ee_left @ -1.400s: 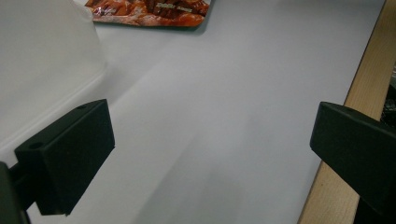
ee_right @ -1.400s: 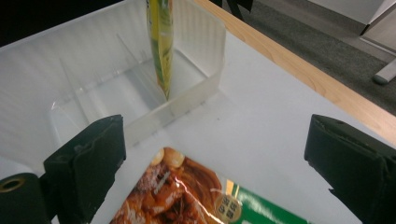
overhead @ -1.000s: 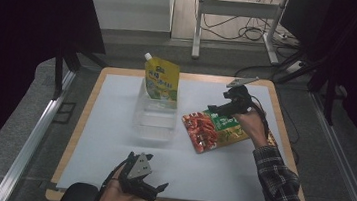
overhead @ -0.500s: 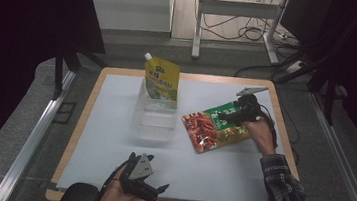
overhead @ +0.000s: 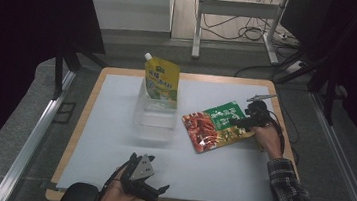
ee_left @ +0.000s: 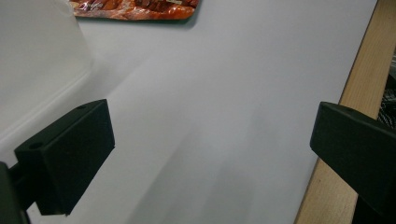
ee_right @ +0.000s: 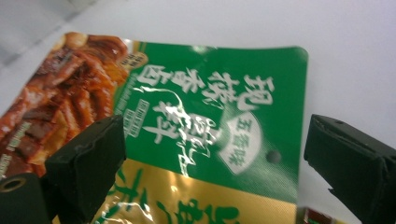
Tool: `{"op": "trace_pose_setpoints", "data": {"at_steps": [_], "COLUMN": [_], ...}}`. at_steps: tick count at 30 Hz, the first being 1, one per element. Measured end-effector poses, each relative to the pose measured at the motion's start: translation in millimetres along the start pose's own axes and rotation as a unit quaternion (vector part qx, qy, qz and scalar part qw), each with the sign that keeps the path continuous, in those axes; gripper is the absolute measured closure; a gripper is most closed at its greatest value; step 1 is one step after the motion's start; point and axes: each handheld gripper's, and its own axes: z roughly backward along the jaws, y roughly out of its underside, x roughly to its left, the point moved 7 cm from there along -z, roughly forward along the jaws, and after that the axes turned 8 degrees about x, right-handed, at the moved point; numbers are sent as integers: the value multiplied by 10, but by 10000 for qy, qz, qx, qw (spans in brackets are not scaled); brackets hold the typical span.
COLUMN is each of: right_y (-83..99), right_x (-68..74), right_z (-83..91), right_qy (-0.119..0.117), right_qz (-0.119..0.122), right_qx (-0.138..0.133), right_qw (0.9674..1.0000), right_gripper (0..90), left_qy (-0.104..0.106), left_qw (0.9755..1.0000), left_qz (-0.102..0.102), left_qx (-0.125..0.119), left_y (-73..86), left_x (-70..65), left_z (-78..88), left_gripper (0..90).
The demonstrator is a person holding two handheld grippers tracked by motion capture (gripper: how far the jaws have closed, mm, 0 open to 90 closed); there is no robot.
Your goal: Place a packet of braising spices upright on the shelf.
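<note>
The right gripper [overhead: 241, 121] stood wide open over the flat packet [overhead: 216, 125] lying right of the clear box [overhead: 155, 114], the left gripper [overhead: 149, 188] open and empty, so the thin packet could slip aside if the jaws closed on its slick film.

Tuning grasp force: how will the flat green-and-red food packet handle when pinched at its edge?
The food packet looks like thin glossy film with wrinkles, so probably floppy and slippery. It lies flat on the white mat, so likely light; the open right hand-held gripper may need to lift an edge.

The person wears a dark plaid sleeve [overhead: 291, 195] at near right; both grippers are black, the left gripper [overhead: 147, 186] topped by a grey three-cornered plate.
</note>
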Motion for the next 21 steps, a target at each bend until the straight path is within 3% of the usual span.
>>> {"op": "trace_pose_setpoints", "data": {"at_steps": [11, 21], "right_y": [145, 122], "right_x": [-134, -105], "right_z": [-107, -151], "right_qy": [-79, -210], "right_qz": [-344, -370], "right_qx": [296, 420], "right_qw": [9989, 9982], "right_gripper": [57, 57], "left_qy": [11, 31], "left_qw": [10000, 10000], "left_qz": [-30, -63], "left_qx": [14, 22], "left_y": [-2, -5], "left_x": [-8, -22], "left_z": [-9, -17], "left_gripper": [0, 0]}}
